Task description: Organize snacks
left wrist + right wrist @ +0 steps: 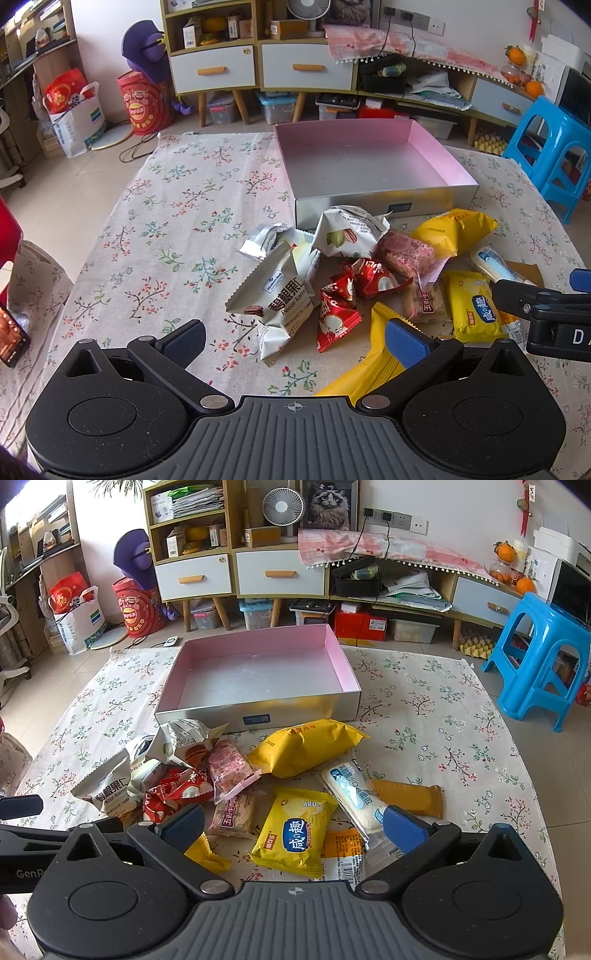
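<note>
An empty pink-lined silver box [373, 162] [258, 675] sits on the floral cloth. A heap of snack packets lies in front of it: white pecan bags [273, 295] [107, 786], red triangular candies [336, 314] [173, 794], a pink packet [402, 251] [229, 768], a big yellow bag [454, 225] [306, 746], a yellow cracker pack [474, 310] [295, 834] and a white bread pack [351, 794]. My left gripper [295, 339] is open above the near side of the heap, over the pecan bags. My right gripper [293, 830] is open over the yellow cracker pack. Both are empty.
The floral cloth [177, 206] covers a low table. A blue plastic stool [543, 657] stands at the right. Cabinets with drawers [236, 572] and storage bins line the far wall. Bags [74, 110] stand on the floor at the left.
</note>
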A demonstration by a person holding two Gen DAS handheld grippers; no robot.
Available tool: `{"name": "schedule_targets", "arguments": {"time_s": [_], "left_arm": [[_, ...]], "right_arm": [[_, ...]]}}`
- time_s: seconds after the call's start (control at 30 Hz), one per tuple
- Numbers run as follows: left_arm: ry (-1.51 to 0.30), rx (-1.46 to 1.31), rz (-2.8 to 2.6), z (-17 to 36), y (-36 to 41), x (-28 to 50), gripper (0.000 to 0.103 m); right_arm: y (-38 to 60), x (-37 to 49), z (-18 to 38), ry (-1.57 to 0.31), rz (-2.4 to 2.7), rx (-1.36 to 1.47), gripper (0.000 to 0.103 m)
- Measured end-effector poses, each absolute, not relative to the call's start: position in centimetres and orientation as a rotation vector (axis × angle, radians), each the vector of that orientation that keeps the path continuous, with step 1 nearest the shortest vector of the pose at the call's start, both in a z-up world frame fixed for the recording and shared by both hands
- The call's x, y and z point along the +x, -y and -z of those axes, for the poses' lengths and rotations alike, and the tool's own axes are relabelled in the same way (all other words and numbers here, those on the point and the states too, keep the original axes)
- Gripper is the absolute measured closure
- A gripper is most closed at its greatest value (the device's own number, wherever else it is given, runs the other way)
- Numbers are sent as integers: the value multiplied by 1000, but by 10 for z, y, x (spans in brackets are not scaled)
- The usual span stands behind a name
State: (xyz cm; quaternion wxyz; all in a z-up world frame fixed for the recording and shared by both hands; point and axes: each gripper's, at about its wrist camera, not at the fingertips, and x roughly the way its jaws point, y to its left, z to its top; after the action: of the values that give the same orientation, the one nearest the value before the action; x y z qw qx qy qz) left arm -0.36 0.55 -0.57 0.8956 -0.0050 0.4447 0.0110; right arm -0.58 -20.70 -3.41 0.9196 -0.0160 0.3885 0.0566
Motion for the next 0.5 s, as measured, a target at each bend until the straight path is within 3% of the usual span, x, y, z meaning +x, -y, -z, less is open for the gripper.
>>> {"name": "schedule_targets", "arguments": {"time_s": [0.5], "left_arm": [[-924, -10, -30, 8, -11, -5, 0]], "right_arm": [[205, -7, 35, -800, -121, -38, 9]]}}
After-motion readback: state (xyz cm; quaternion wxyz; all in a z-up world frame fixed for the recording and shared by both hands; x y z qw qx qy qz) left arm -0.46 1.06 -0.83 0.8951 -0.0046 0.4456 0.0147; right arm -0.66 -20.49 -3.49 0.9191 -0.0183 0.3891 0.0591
